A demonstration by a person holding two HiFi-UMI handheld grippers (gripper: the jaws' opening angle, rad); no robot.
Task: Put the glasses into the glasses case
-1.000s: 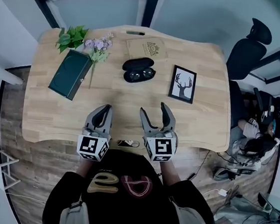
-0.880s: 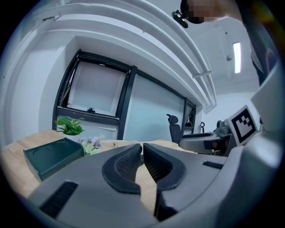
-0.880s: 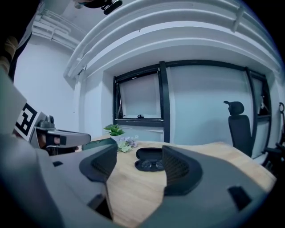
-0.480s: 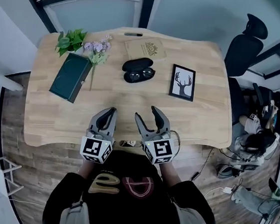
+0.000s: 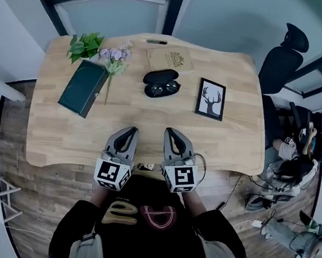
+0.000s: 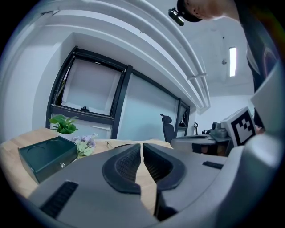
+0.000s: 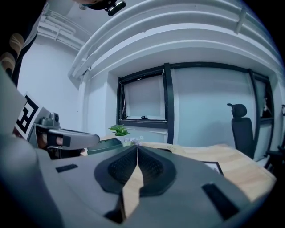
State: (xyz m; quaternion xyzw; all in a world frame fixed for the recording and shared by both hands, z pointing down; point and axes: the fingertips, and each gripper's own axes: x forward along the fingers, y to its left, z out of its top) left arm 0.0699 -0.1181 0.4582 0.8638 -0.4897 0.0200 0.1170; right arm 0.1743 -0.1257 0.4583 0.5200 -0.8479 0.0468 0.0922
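Observation:
A black glasses case (image 5: 160, 82) lies open at the far middle of the wooden table (image 5: 62, 131); dark glasses (image 5: 164, 89) seem to rest in its near half. Both grippers hover over the near table edge, well short of the case. My left gripper (image 5: 132, 131) is shut with nothing in it; in its own view the pads (image 6: 129, 162) meet. My right gripper (image 5: 169, 133) has just been closing and is now shut, empty, its pads (image 7: 149, 167) touching. Each gripper shows in the other's view, the right gripper (image 6: 200, 141) and the left gripper (image 7: 67, 138).
A dark green box (image 5: 83, 87) lies at the far left beside a green plant (image 5: 84, 43) and purple flowers (image 5: 115, 56). A wooden plaque (image 5: 169, 57) sits behind the case and a framed deer picture (image 5: 211, 98) to its right. An office chair (image 5: 284, 58) and a seated person (image 5: 290, 160) are to the right of the table.
The right gripper's jaws went from wide open to shut, with nothing between them. It shifted slightly towards the left gripper, which stayed shut and in place.

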